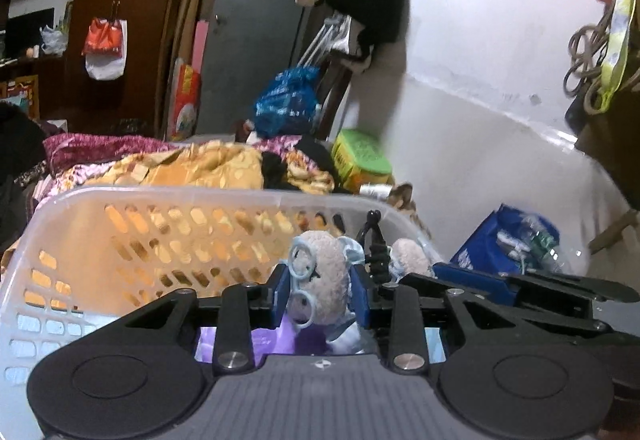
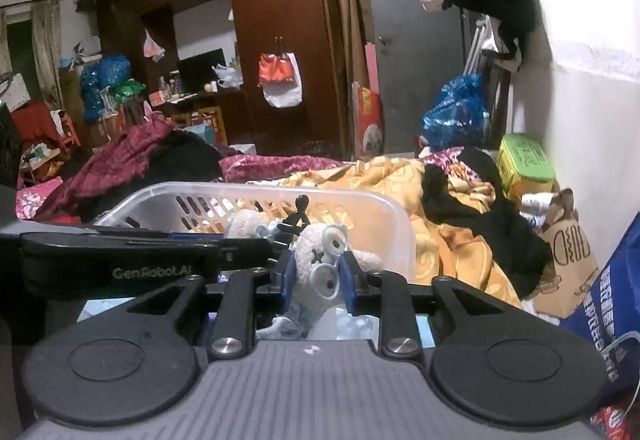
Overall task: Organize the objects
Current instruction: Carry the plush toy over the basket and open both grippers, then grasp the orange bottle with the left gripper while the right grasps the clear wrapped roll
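Two grey plush toys with pale blue glasses hang over a white slotted plastic basket (image 1: 160, 196) (image 2: 248, 187). In the left wrist view my left gripper (image 1: 322, 292) is shut on one plush toy (image 1: 320, 260), squeezed between the blue pads. My right gripper (image 1: 444, 272) comes in from the right beside the second plush toy (image 1: 412, 254). In the right wrist view my right gripper (image 2: 319, 278) is shut on that second plush toy (image 2: 314, 248). The left gripper (image 2: 264, 246) reaches in from the left. A small black figure (image 1: 374, 236) (image 2: 300, 210) stands up between the toys.
The basket sits on a bed heaped with an orange quilt (image 2: 452, 240), black clothes (image 2: 500, 228) and maroon bedding (image 2: 120, 160). A green box (image 1: 360, 156) and a paper bag (image 2: 568, 252) lie by the white wall. A blue bag (image 1: 508, 240) stands at right. Something purple (image 1: 272, 340) lies under the left gripper.
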